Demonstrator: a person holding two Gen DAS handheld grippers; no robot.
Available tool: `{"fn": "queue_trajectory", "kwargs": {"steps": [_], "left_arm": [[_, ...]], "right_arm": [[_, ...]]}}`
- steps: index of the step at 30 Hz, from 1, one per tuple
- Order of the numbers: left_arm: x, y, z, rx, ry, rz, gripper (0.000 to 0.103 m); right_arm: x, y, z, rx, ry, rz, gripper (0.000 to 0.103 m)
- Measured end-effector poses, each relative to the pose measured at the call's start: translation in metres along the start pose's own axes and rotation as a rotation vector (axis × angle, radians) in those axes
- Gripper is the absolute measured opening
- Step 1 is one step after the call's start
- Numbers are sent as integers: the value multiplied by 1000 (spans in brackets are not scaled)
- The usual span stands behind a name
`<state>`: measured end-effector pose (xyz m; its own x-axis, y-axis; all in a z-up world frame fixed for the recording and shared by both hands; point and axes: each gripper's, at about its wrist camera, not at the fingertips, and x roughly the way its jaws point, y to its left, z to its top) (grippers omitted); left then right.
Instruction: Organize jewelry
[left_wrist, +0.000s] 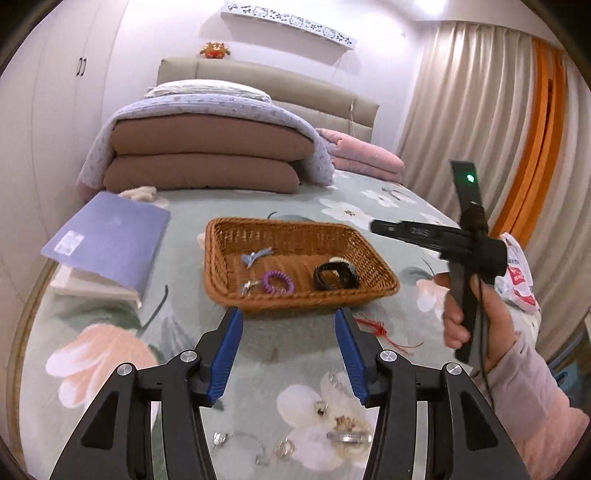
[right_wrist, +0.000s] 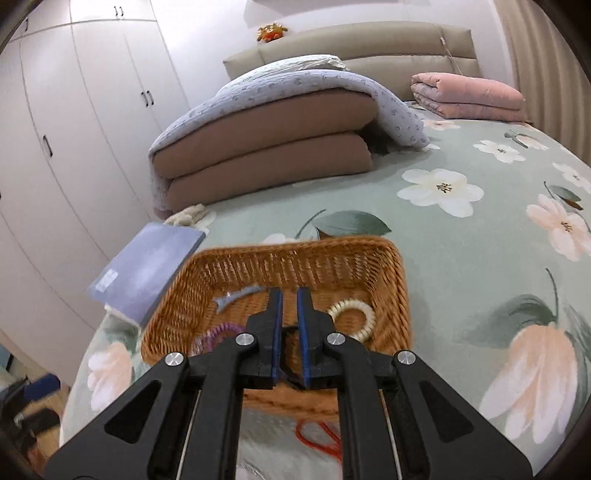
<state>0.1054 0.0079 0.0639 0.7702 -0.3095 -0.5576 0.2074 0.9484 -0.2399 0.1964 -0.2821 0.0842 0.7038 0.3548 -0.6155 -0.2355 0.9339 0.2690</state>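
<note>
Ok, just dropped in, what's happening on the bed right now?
Jewelry is being sorted into the wicker basket. It holds a blue clip, purple coil tie, black band and cream coil tie. The right gripper, nearly closed, hovers over it. The left gripper is open, above loose rings; a red cord lies nearby.

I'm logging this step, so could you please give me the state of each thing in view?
Left tool: open, empty.
Right tool: nearly closed over the basket, nothing visibly gripped.
Basket: upright, holding several items.
Purple coil tie: in basket.
Red cord: on the bed, outside basket.
</note>
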Motion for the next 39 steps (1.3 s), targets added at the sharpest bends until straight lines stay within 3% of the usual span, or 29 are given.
{"fn": "queue_trajectory", "kwargs": {"steps": [4, 6, 8, 10, 14, 16, 18, 19, 21, 24, 28, 30, 31, 32, 34, 36, 39], "left_arm": [[-10, 16, -27, -33, -7, -38, 58], [-12, 23, -40, -64, -11, -33, 64], [-10, 27, -47, -75, 2, -26, 65], [-5, 29, -49, -70, 21, -27, 65], [-7, 33, -53, -53, 7, -6, 65], [-5, 38, -57, -55, 8, 2, 65], [-1, 42, -58, -60, 16, 10, 65], [0, 43, -58, -64, 20, 12, 65], [4, 43, -60, -68, 29, 9, 65], [6, 38, -62, -49, 37, 11, 65], [8, 33, -63, -27, 45, 13, 65], [9, 33, -64, -29, 49, 11, 65], [10, 33, -65, -29, 52, 10, 65], [11, 34, -65, -29, 54, 9, 65], [11, 34, -65, -32, 54, 9, 65], [10, 35, -65, -34, 53, 2, 65], [10, 35, -65, -39, 52, 0, 65]], "right_arm": [[-25, -12, -55, -57, 62, -15, 8], [-23, -18, -92, -54, 156, 0, 9], [-10, -23, -116, -41, 255, 32, 9], [1, -17, -129, -82, 298, -6, 9], [-5, -4, -125, -119, 243, 24, 9], [-28, 2, -120, -139, 136, 33, 9], [-36, 5, -115, -189, 92, -34, 9], [-36, 8, -118, -230, 82, -114, 9], [-28, 9, -121, -241, 125, -164, 9], [-20, -5, -120, -106, 163, 22, 9], [-17, -10, -120, -94, 180, 29, 9], [-20, -14, -118, -60, 190, 74, 10], [-19, -17, -117, -45, 194, 93, 19], [-19, -19, -115, -29, 195, 115, 52], [-17, -21, -113, -23, 172, 140, 102], [-20, -19, -112, -31, 152, 146, 103], [-20, -14, -108, -93, 155, 15, 103]]}}
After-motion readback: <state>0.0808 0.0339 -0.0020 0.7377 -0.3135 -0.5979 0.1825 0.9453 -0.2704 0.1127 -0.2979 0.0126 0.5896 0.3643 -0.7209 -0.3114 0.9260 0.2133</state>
